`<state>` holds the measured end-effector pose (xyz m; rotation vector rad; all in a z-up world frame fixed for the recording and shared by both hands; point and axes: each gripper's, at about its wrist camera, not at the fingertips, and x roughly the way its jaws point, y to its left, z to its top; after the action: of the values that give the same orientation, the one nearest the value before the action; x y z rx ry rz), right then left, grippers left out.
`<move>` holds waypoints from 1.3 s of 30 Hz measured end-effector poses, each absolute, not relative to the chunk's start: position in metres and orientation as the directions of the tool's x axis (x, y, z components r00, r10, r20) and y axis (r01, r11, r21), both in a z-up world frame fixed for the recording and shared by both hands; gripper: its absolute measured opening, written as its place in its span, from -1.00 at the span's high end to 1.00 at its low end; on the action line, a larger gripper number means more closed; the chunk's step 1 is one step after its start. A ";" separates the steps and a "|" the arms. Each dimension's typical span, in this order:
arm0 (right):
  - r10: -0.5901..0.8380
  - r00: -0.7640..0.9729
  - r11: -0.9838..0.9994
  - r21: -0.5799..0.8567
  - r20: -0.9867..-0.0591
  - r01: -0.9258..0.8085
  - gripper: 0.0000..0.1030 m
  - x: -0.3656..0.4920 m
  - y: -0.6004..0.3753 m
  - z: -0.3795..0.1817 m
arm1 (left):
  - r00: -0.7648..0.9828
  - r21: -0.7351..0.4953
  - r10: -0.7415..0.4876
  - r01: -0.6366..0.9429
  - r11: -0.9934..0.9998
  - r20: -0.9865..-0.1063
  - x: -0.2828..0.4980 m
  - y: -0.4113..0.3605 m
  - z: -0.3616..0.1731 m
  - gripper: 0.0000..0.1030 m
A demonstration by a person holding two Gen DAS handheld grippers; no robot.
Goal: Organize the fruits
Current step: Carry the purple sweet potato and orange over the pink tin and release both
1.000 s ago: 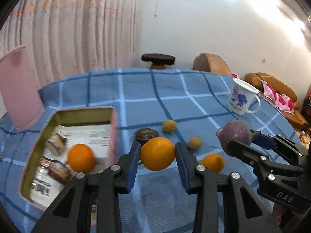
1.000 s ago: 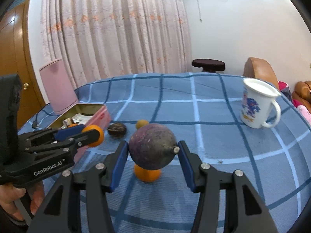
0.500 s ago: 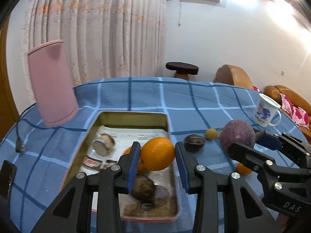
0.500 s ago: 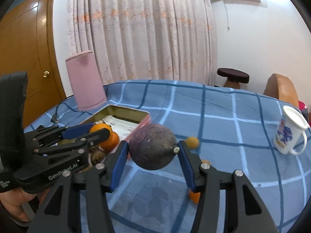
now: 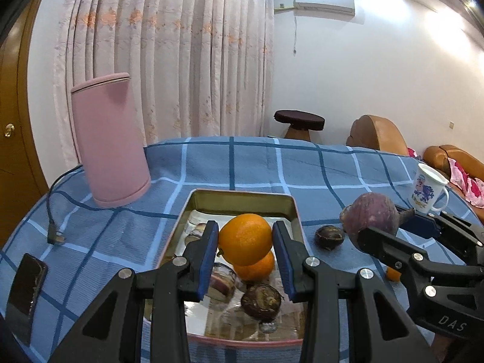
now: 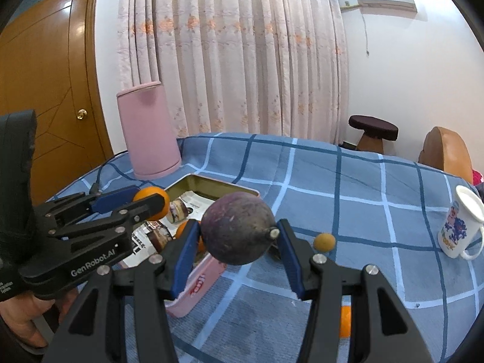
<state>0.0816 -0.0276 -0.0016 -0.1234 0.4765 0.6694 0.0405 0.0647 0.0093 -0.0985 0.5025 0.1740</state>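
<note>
Looking along your left gripper (image 5: 245, 239), you have a glossy orange (image 5: 245, 239) clamped between the blue pads above the open tin (image 5: 242, 197), where a second orange (image 5: 255, 267) and a dark wrinkled fruit (image 5: 260, 302) lie. Only your right wrist view shows the right gripper (image 6: 237, 239) squeezing a dull purple round fruit (image 6: 237, 232) beside the tin's pink outer wall (image 6: 199, 284), plus a small yellow fruit (image 6: 324, 242) on the cloth

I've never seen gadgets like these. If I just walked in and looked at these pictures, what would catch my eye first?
Probably the two black hand-held grippers with blue pads, each clamped on a fruit: the left gripper holds a bright round orange above an open metal tin with a pink rim, and the right gripper holds a dull purple round fruit beside that tin. Behind, a tall pink cylinder stands on the blue checked tablecloth.
</note>
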 end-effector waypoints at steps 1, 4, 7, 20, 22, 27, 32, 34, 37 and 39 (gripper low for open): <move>0.569 0.681 0.780 0.041 -0.462 -0.624 -0.06 0.081 -0.027 -0.002 | 0.861 -0.049 0.146 -0.193 0.980 -0.487 0.041 0.066 0.009 0.25; 0.575 0.676 0.775 0.042 -0.461 -0.630 -0.06 0.083 -0.022 -0.001 | 0.855 -0.046 0.160 -0.209 0.977 -0.493 0.042 0.071 0.007 0.25; 0.580 0.671 0.770 0.041 -0.461 -0.637 -0.06 0.084 -0.016 0.000 | 0.850 -0.047 0.170 -0.222 0.974 -0.498 0.043 0.077 0.005 0.25; 0.591 0.653 0.755 0.040 -0.473 -0.654 -0.06 0.088 0.002 -0.003 | 0.840 -0.053 0.188 -0.249 0.967 -0.509 0.043 0.094 0.000 0.25; 0.593 0.651 0.753 0.040 -0.475 -0.657 -0.06 0.087 0.003 -0.004 | 0.840 -0.053 0.192 -0.252 0.966 -0.508 0.043 0.096 0.000 0.25; 0.594 0.638 0.744 0.031 -0.490 -0.668 -0.07 0.088 0.010 -0.008 | 0.836 -0.055 0.198 -0.262 0.963 -0.511 0.042 0.103 -0.001 0.25; 0.594 0.621 0.733 0.025 -0.511 -0.680 -0.06 0.090 0.022 -0.015 | 0.828 -0.064 0.202 -0.275 0.959 -0.523 0.043 0.112 -0.005 0.25; 0.595 0.614 0.729 0.025 -0.520 -0.685 -0.06 0.091 0.025 -0.018 | 0.825 -0.066 0.204 -0.279 0.958 -0.528 0.043 0.114 -0.006 0.25; 0.596 0.600 0.722 0.027 -0.534 -0.692 -0.07 0.092 0.031 -0.024 | 0.821 -0.070 0.201 -0.280 0.958 -0.534 0.042 0.117 -0.009 0.25; 0.594 0.589 0.715 0.026 -0.548 -0.698 -0.07 0.092 0.035 -0.029 | 0.820 -0.072 0.197 -0.278 0.958 -0.537 0.042 0.118 -0.011 0.25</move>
<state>0.0925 0.0353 -0.0288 -0.2004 0.5601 0.7585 0.0417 0.1175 -0.0111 -0.1502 0.5546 0.2538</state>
